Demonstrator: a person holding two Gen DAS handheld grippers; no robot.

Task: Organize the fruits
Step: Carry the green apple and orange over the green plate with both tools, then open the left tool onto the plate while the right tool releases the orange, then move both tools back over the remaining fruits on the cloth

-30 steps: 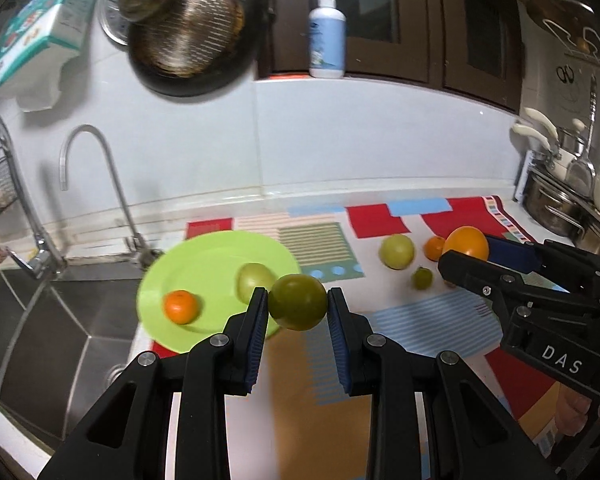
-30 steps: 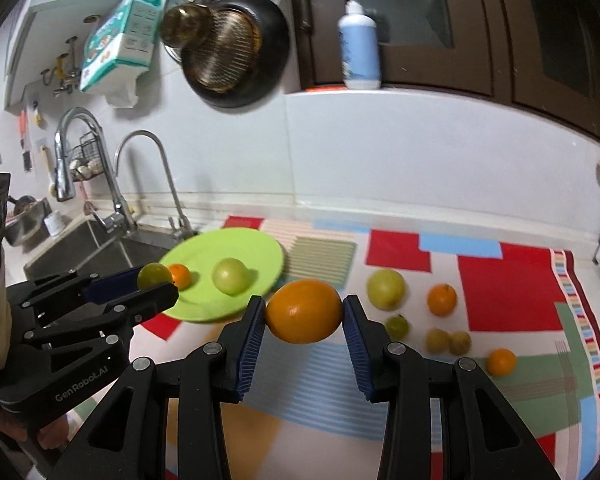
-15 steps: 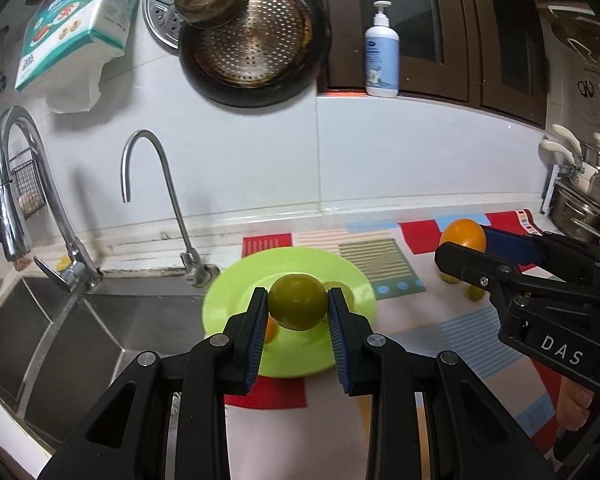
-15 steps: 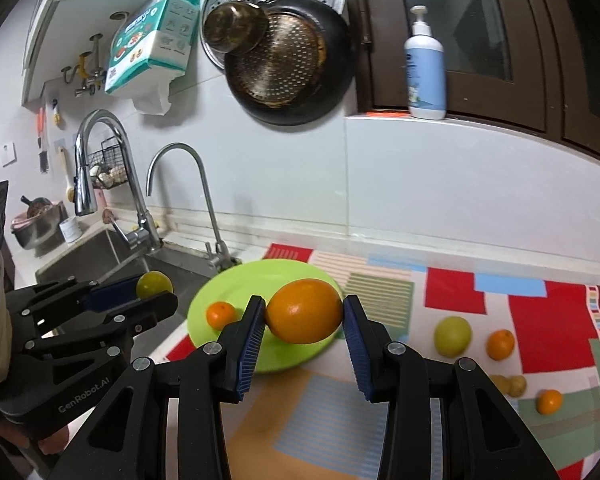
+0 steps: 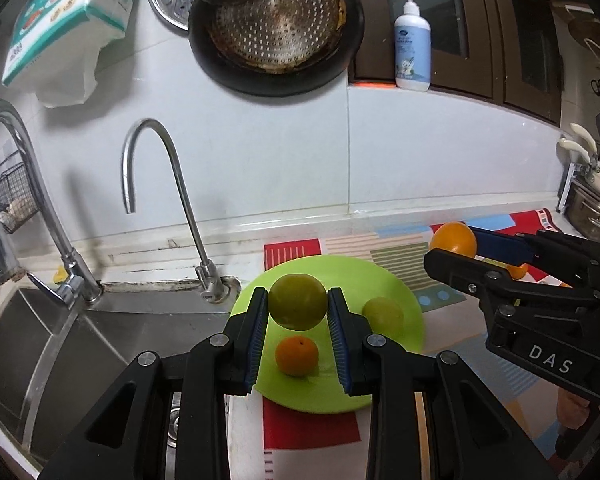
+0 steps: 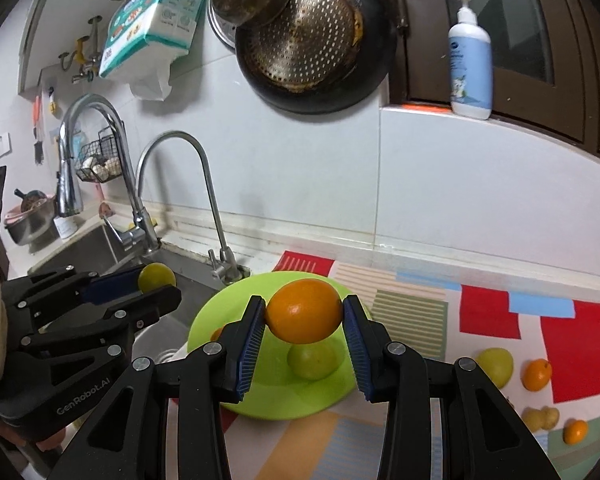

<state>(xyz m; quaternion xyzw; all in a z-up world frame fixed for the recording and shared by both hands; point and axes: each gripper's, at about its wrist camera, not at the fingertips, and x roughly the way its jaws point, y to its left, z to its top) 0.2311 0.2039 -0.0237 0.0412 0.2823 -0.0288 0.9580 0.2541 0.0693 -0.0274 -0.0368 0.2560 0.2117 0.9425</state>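
**Two grippers, two fruits held over the green plate**

Left wrist view: the left gripper [image 5: 298, 310] is clenched on one green fruit [image 5: 297, 306], frame centre, above the green plate [image 5: 396, 292]. Two fruits lie on the plate: one small orange [image 5: 296, 356] and one pale green fruit [image 5: 383, 315]. At right, the right gripper [image 5: 456, 252] grasps one large orange [image 5: 453, 238]. One slim tap [image 5: 172, 200] stands left of the plate, beside the sink [image 5: 60, 344].

Right wrist view: the large orange [image 6: 305, 310] fills the clamped jaws at centre, hiding part of the plate [image 6: 220, 312]. Only this view shows five loose fruits on the patterned mat [image 6: 496, 312], lower right. The left gripper [image 6: 160, 286] appears at left.
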